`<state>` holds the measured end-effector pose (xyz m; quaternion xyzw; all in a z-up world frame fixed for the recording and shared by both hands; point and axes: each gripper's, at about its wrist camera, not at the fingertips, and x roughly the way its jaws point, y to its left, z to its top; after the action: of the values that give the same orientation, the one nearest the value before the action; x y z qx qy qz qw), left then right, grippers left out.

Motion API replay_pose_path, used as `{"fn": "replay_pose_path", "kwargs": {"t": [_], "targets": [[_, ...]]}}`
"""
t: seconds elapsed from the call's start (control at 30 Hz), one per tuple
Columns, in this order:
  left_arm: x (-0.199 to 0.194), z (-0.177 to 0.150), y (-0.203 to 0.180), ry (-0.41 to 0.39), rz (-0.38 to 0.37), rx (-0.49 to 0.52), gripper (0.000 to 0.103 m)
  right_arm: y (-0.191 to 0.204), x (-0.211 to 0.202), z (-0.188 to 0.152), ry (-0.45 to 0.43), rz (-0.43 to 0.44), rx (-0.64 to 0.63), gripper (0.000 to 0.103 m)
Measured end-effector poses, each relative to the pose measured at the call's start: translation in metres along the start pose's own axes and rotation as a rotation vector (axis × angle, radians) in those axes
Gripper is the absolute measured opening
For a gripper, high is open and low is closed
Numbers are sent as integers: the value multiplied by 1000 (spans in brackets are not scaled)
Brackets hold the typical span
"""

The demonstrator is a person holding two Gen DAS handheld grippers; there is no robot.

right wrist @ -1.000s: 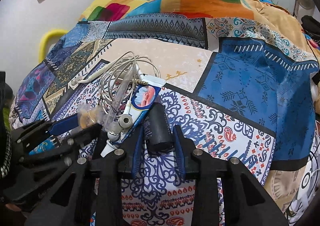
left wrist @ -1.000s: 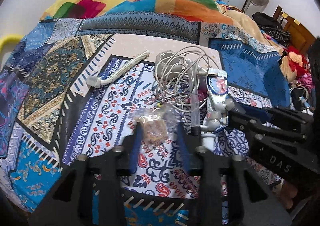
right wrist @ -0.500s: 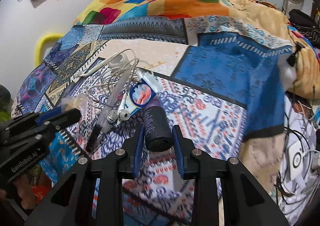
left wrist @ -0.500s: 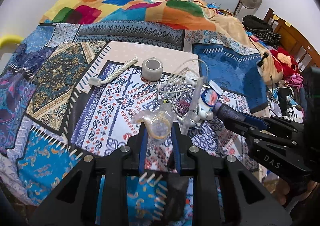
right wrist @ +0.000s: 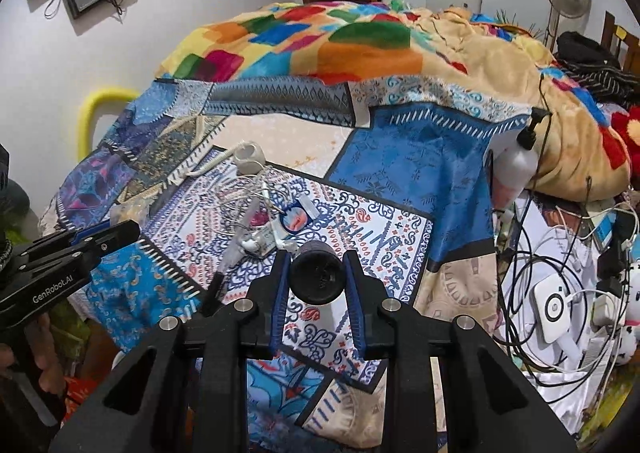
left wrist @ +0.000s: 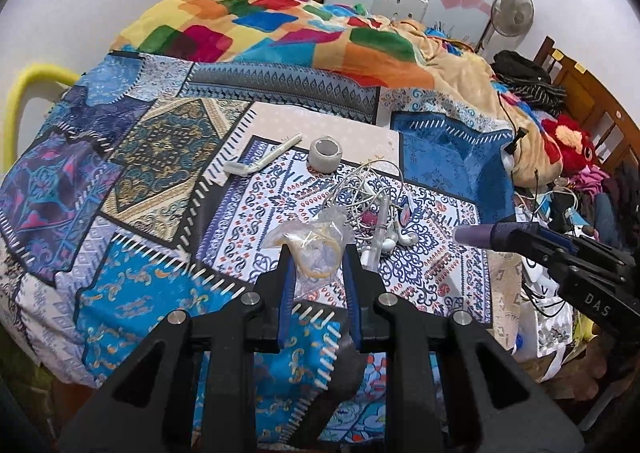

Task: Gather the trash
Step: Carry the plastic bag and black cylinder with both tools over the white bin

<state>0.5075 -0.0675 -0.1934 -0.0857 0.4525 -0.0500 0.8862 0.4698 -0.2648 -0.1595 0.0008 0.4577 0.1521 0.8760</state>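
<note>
Left gripper [left wrist: 316, 253] clamped on a crumpled plastic bag [left wrist: 314, 249], right gripper [right wrist: 316, 273] on a dark tube [right wrist: 317, 277]; we hold both above the bed's [left wrist: 132, 293] near edge for disposal.

Bare bedspread [left wrist: 132, 157] lies open at left; tangled earphone cables [left wrist: 360, 189] and tape roll [left wrist: 326, 151] crowd the middle.

Patchwork bed [left wrist: 132, 285]; tape roll [left wrist: 326, 153], white tube [left wrist: 264, 161], tangled earphones [left wrist: 372, 193] lie on it.
</note>
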Motion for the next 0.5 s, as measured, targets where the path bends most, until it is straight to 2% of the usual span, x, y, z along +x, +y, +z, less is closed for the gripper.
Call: {"fn": "replay_pose_path", "kwargs": {"t": [0.3, 0.5], "targets": [[-72, -10, 12, -81, 15, -11, 22, 31, -50, 6, -75, 41, -43, 24], [-127, -25, 27, -139, 30, -28, 22, 68, -88, 2, -132, 77, -94, 24]]}}
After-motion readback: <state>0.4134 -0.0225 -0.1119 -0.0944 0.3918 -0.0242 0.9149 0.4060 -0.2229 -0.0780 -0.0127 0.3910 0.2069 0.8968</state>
